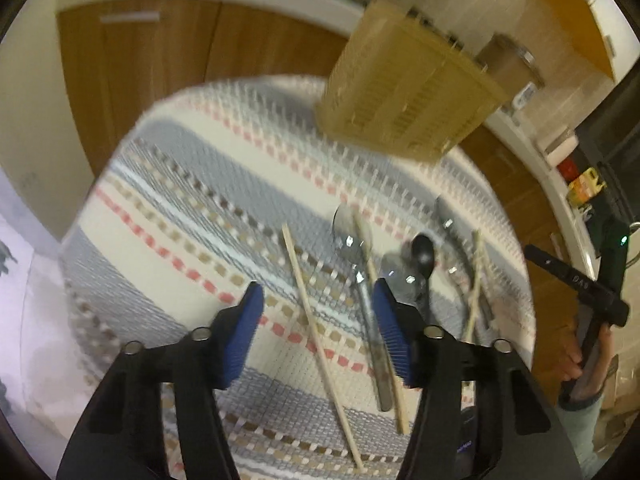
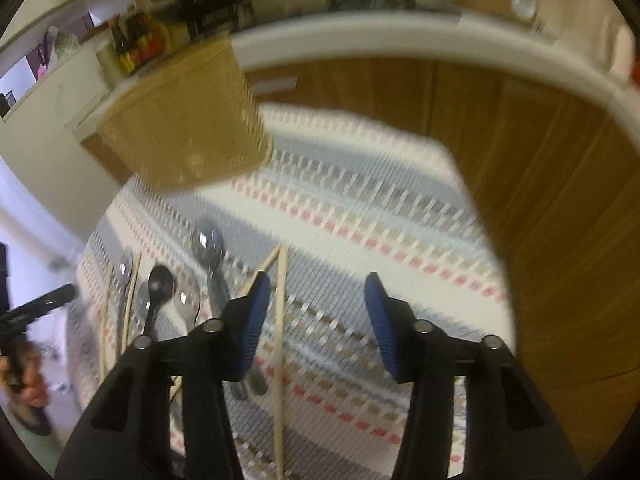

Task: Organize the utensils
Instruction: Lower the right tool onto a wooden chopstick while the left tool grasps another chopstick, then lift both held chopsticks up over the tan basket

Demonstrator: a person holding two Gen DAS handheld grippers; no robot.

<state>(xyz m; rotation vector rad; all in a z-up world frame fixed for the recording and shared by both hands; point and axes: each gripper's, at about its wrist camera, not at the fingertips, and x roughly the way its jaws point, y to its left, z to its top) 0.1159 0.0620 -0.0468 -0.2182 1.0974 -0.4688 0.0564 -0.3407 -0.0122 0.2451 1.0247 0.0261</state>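
While both pairs of tongs hang tilted down over the striped cloth, neither pinches anything yet. Our left tongs (image 1: 318, 330) stand partly spread, blue pads (image 1: 244, 334) apart, and a pale chopstick (image 1: 320, 336) runs on the cloth through the gap between them without touching either pad. That placement suits a first pick: the stick lies alone and clear of the tangle, so we judge it the easiest piece to lift.

Our right tongs (image 2: 316, 324) are likewise partly spread with nothing pressed between the pads. Another long chopstick (image 2: 281, 360) lies just inside the left pad, and bare cloth fills the rest of the gap.

Further out, the utensils lie loose in a small heap on the woven cloth (image 1: 180, 208) that covers the tabletop: a metal spoon (image 1: 352, 240), a black spoon (image 1: 423, 258), a second metal spoon (image 1: 400, 276) and more chopsticks (image 1: 476, 280), several crossing one another. The pictures are smeared, so what lies farthest right is probably a fork or another spoon; we cannot say which.

Beyond the heap stands a tan slotted holder (image 1: 408, 92) at the far edge of the cloth, open side up as far as we can tell. It sits close enough to serve as the place the utensils should go, and it looks empty, so we judge the sorting barely begun. Wooden cupboard doors (image 1: 132, 80) close the background.
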